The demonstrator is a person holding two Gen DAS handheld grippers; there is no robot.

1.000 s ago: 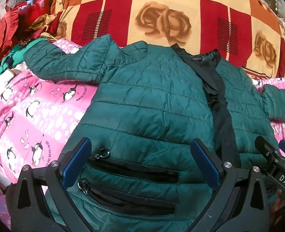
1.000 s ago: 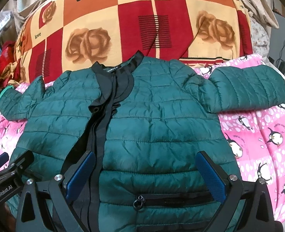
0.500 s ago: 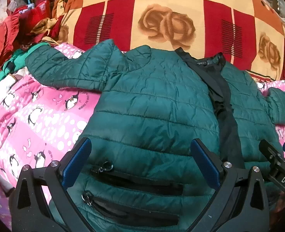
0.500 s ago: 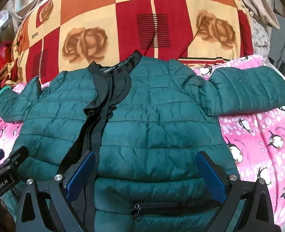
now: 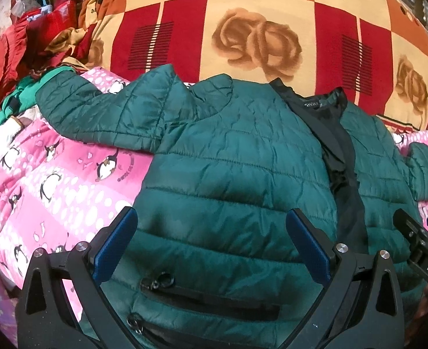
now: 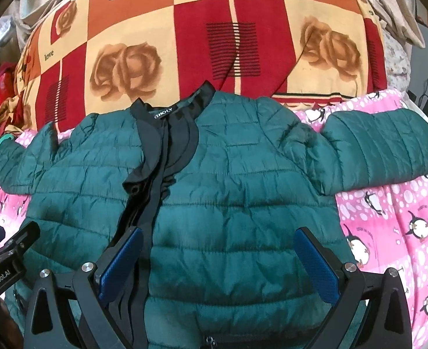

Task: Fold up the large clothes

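Observation:
A dark green quilted jacket lies front up on a pink penguin bedspread, its black-lined collar toward the far side. Both sleeves are spread outward: one sleeve to the left, the other sleeve to the right. My left gripper hovers open over the jacket's left lower panel, above the zip pockets. My right gripper hovers open over the right lower panel, beside the black front placket. Neither holds fabric.
A large red, orange and cream rose-patterned blanket rises behind the jacket. Red and green clothes are piled at the far left. The other gripper's tip shows at each view's edge.
Both grippers have moved forward along the jacket toward the collar, so the zip pockets slid lower in view. Both stayed open; the jacket has not moved.

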